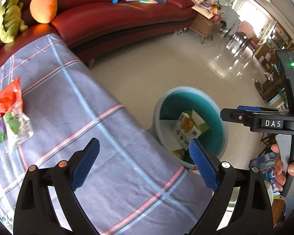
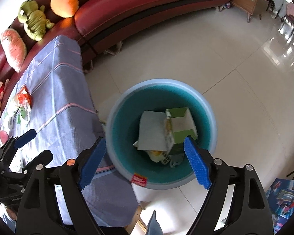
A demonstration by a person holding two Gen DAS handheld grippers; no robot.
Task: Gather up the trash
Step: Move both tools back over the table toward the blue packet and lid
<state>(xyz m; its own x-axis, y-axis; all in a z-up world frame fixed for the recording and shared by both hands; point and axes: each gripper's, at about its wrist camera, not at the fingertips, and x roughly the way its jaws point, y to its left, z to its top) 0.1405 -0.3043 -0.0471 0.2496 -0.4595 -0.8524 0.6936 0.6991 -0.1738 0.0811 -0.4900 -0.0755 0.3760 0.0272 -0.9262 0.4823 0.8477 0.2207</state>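
A round bin (image 1: 188, 96) with a teal inside stands on the floor beside the table; it also shows in the right wrist view (image 2: 158, 87). Inside lie a green and white carton (image 2: 181, 129), a grey sheet (image 2: 151, 131) and wrappers. My right gripper (image 2: 145, 159) is open and empty above the bin. My left gripper (image 1: 145, 162) is open and empty over the table's corner. A red packet (image 1: 8, 96) and a clear green-printed wrapper (image 1: 16, 127) lie on the plaid tablecloth (image 1: 100, 146) at far left.
A dark red sofa (image 1: 117, 17) curves behind, with plush toys (image 1: 43, 4) on its arm and books on its seat. The right gripper's body (image 1: 272, 123) shows at the right. Glossy tile floor (image 2: 235, 78) surrounds the bin. A wooden side table (image 1: 203, 27) stands beyond.
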